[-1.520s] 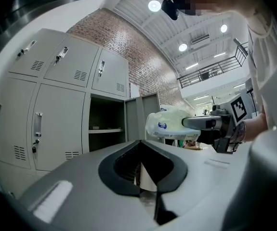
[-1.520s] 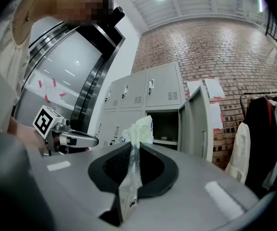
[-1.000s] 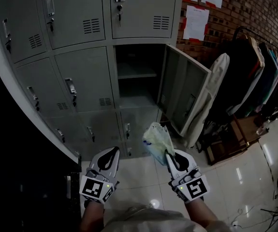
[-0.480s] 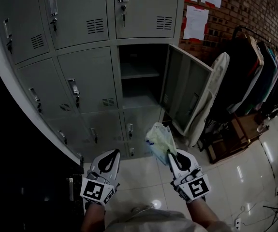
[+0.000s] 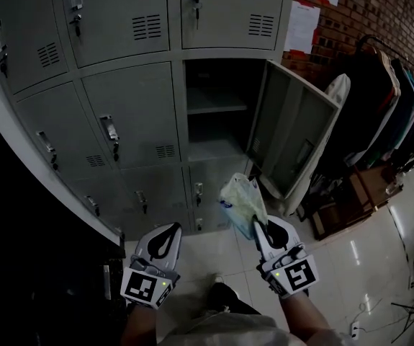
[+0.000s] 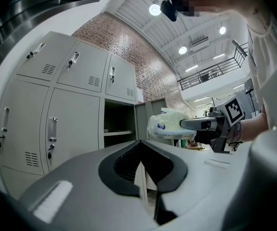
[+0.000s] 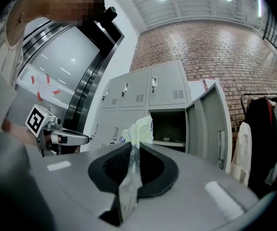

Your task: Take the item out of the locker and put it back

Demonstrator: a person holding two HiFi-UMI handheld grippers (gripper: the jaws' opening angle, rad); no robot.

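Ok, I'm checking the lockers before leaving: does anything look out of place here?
Only one door stands open; the other lockers are shut. The bag is outside that locker, pinched in the right tool. Nothing looks spilled or damaged.

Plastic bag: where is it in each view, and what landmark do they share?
Head view: plastic bag lower centre, at the right claw tip.
Left gripper view: plastic bag right of centre, held by the right claw.
Right gripper view: plastic bag centre, pinched in the claw.
Shared landmark: the open locker compartment beyond it.
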